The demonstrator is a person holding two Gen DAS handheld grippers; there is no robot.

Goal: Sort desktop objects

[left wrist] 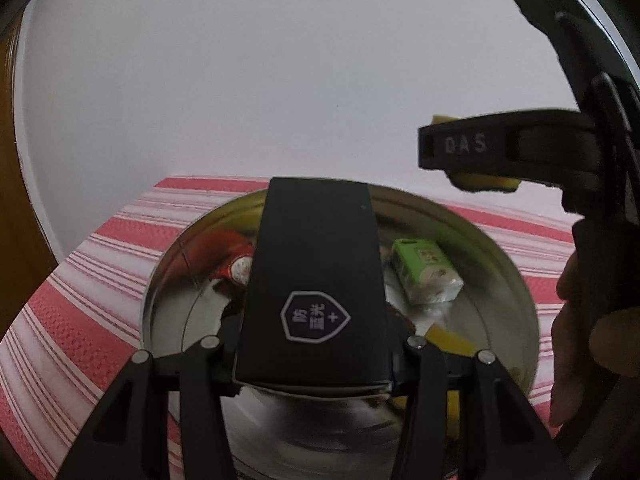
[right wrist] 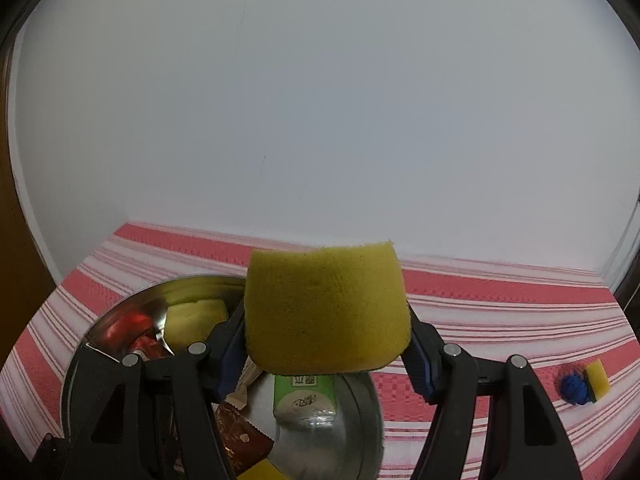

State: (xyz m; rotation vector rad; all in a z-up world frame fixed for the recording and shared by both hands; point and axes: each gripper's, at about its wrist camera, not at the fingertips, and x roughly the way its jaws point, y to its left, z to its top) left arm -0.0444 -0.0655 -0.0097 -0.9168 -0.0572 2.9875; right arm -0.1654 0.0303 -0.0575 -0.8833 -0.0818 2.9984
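Black box (left wrist: 314,280) is clamped in your left gripper (left wrist: 316,364), held above the steel bowl (left wrist: 516,292) and covering its centre. Your right gripper (right wrist: 326,344) is closed on a yellow sponge (right wrist: 326,312), its blue-padded fingers (right wrist: 420,364) pressing both sides; from the left wrist view that gripper (left wrist: 472,152) hangs above the bowl's right rim, sponge (left wrist: 484,180) showing above and below the finger. The bowl rests on a red-and-white striped cloth (right wrist: 500,300) against a white wall (right wrist: 320,100). Inside the bowl lie a green tissue pack (left wrist: 426,270), a red packet (left wrist: 228,260), a brown wrapper (right wrist: 240,432) and another yellow piece (right wrist: 196,316). Well to the right on the cloth sit a blue object (right wrist: 574,388) and a small yellow sponge (right wrist: 598,376), touching.
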